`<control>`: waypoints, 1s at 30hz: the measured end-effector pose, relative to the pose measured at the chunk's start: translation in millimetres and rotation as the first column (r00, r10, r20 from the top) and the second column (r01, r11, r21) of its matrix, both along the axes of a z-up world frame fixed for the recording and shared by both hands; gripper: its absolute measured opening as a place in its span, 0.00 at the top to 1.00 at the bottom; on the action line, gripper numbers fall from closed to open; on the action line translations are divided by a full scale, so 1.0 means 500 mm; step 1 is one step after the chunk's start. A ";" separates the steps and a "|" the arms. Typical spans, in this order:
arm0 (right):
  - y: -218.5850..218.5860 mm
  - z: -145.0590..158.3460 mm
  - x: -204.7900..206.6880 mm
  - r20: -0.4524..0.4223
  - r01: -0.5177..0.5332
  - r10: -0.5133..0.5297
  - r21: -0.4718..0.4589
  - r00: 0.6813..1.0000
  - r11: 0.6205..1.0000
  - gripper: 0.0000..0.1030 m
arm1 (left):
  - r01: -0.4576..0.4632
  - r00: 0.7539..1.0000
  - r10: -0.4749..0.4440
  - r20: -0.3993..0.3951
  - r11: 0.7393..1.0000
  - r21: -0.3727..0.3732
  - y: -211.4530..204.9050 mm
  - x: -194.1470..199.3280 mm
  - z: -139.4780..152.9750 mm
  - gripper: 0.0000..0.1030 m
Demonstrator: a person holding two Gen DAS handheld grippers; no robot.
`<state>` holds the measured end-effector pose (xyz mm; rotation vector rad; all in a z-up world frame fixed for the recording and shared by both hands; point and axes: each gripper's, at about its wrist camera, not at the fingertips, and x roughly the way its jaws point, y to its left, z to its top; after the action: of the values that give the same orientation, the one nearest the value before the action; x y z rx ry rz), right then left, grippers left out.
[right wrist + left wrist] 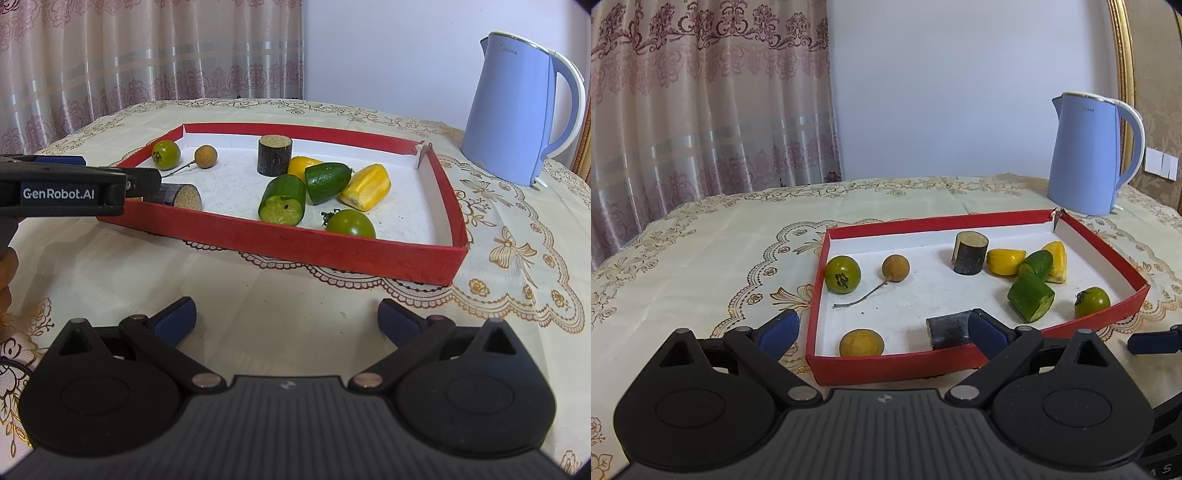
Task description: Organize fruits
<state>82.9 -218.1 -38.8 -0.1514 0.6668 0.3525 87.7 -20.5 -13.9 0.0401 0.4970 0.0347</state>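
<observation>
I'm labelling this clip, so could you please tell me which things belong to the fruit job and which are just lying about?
Job:
red tray
green tomatoes
longan
yellow fruit
cucumber pieces
yellow pepper pieces
dark cane pieces
left gripper
right gripper

Lying about:
blue kettle
tablecloth
curtain

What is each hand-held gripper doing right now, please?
Left hand-held gripper: open, holding nothing, one finger over the red tray beside a dark log piece.
Right hand-held gripper: open, empty, over the tablecloth.

Cloth-covered table bearing red tray and blue kettle
</observation>
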 end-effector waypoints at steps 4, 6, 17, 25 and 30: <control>0.000 0.000 0.000 0.000 0.000 0.000 0.000 1.000 1.000 0.00 | 0.004 1.000 -0.004 -0.006 1.000 0.013 -0.004 0.002 -0.002 0.04; 0.000 0.000 0.000 0.000 0.000 0.000 0.000 1.000 1.000 0.00 | 0.004 1.000 -0.004 -0.006 1.000 0.014 -0.004 0.002 -0.002 0.04; 0.000 -0.001 0.000 0.000 0.000 0.000 0.000 1.000 1.000 0.00 | 0.009 1.000 -0.008 -0.019 1.000 0.017 -0.006 0.005 -0.005 0.04; 0.000 -0.001 0.001 0.000 0.000 0.000 0.000 1.000 1.000 0.00 | 0.003 1.000 -0.003 -0.021 1.000 0.025 -0.007 0.006 -0.007 0.04; 0.000 -0.001 0.001 0.000 0.000 0.000 0.000 1.000 1.000 0.00 | 0.001 1.000 -0.001 -0.017 0.999 0.032 -0.008 0.006 -0.008 0.04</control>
<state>83.5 -217.9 -39.4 -0.1511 0.6667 0.3525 90.5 -24.3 -18.1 0.0725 0.5136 0.0417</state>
